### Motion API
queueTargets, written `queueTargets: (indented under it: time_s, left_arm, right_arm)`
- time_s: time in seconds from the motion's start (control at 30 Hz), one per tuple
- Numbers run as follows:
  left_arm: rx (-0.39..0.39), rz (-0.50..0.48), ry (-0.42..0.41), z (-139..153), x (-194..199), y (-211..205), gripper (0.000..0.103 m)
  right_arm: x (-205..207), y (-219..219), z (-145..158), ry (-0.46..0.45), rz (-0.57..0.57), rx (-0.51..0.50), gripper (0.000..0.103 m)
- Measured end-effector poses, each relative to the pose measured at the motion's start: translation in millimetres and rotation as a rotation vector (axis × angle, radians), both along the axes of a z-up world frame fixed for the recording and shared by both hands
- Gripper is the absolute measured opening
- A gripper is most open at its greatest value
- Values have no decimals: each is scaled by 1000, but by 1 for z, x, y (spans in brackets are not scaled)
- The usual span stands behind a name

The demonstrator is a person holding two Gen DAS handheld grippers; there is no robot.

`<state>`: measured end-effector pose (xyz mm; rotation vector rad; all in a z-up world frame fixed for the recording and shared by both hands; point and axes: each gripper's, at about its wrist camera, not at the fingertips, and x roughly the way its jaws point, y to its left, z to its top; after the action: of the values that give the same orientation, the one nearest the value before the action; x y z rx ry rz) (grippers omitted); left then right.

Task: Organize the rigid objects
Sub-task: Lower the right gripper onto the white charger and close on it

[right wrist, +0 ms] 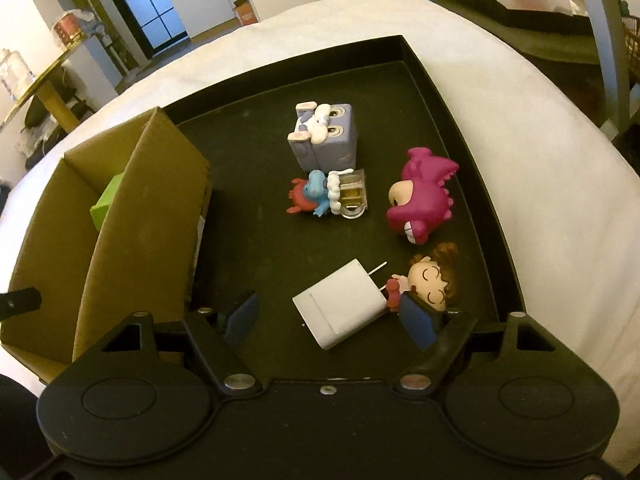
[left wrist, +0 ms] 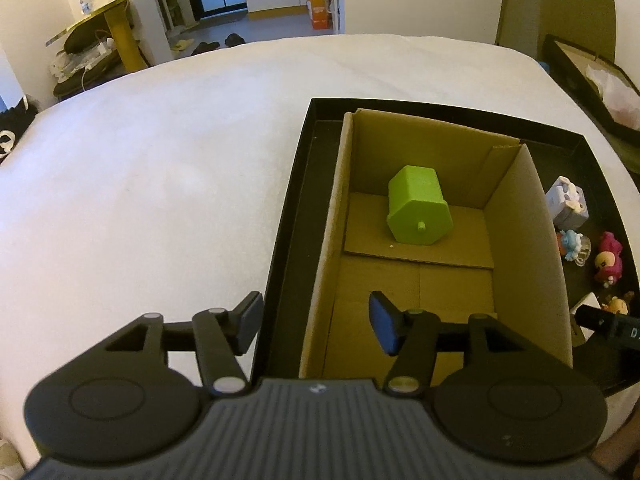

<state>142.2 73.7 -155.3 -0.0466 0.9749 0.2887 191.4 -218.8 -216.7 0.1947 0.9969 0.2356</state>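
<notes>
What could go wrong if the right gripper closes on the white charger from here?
1. The right gripper is open around the white charger, but the brown-haired figurine lies against the charger's prong end beside the right finger, so closing may pinch or drag it.
2. The charger lies skewed to the fingers; it may twist or slip out.
3. The cardboard box wall stands close on the left; lifting across could clip it.

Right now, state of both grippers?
Left gripper: open, holding nothing, hovering at the cardboard box edge.
Right gripper: open, holding nothing; the white charger lies between its fingers, ungripped.
</notes>
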Motion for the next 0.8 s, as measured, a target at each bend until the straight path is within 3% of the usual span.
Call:
queueTargets:
  time_s: [0.17, 0.3, 0.6, 0.8]
  left_arm:
    - [9, 6, 11, -1, 4, -3, 58]
    - [17, 10, 21, -2, 7, -5, 58]
    - [23, 12, 41, -6, 13, -6, 58]
    - [22, 7, 38, -7, 12, -7, 58]
  right_arm:
    - [7, -7, -9, 64, -17, 69, 61]
    - [12, -7, -20, 119, -12, 106, 61]
    - [19, 3, -19, 73, 20, 98, 62]
    - [16, 17, -19, 18, 86, 1, 62]
